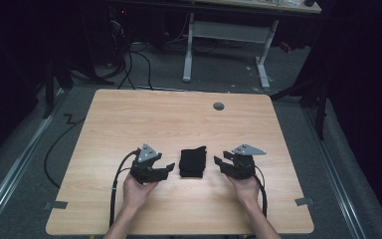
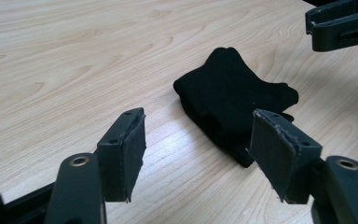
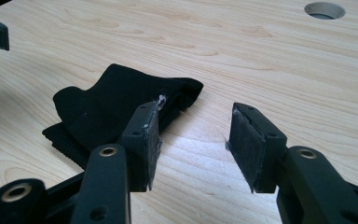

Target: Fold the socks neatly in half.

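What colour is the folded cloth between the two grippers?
Plain black, no pattern. The cloth shows best in the left gripper view.

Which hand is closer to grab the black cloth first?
Probably the left gripper: its open jaws point at the folded black cloth, with one pad overlapping its edge. The right gripper, also open, aims slightly past it.

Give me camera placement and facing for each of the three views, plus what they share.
High view: fixed above the person's side, looking forward and down on the wooden table; both forearms, left gripper and right gripper flank the folded black cloth.
Left gripper view: rides the left gripper, looks along its open jaws at the cloth; the right gripper's jaw tips show top right.
Right gripper view: rides the right gripper, jaws open, faces the cloth and a table hole.
Shared: cloth and tabletop.
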A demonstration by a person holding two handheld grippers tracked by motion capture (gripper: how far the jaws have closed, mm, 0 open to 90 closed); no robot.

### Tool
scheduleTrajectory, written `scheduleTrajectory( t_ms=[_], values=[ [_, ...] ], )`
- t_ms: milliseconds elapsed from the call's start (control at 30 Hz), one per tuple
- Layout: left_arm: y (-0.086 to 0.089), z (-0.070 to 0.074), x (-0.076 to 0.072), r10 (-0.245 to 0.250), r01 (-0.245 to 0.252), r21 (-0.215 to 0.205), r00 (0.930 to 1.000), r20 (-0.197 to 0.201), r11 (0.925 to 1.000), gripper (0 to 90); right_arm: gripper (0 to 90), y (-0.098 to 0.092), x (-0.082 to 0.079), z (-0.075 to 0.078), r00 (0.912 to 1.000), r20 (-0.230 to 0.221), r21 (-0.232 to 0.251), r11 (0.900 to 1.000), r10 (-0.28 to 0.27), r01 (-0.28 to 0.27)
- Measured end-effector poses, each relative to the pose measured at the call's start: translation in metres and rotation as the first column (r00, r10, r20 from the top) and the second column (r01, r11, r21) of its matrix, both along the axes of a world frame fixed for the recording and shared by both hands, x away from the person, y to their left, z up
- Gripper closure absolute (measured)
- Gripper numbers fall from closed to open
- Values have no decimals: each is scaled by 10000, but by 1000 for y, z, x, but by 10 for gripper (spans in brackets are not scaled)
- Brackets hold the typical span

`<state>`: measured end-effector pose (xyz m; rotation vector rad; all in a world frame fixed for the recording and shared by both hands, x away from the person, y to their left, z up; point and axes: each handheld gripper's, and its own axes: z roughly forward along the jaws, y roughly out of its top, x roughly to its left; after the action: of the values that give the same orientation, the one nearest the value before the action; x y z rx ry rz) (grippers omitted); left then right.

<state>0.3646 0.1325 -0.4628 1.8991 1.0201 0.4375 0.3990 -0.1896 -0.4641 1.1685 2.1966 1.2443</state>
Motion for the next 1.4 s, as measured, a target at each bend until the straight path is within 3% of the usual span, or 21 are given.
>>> scheduleTrajectory(
  t_ms=[533,1033,1400],
  values=[
    [15,6,-8,188,-189,19,9997,153,9998,363,529,-18,-5,-2,9996,-22,107,9996,-276,276],
    [43,-2,-18,828,-828,-390,9966,-24,9958,363,524,-36,-13,0,9987,70,362,9981,-505,502],
    [62,-5,-25,1069,-1077,-843,9942,-148,9906,365,524,-48,-17,-5,9969,-128,399,9961,-777,781]
  ],
)
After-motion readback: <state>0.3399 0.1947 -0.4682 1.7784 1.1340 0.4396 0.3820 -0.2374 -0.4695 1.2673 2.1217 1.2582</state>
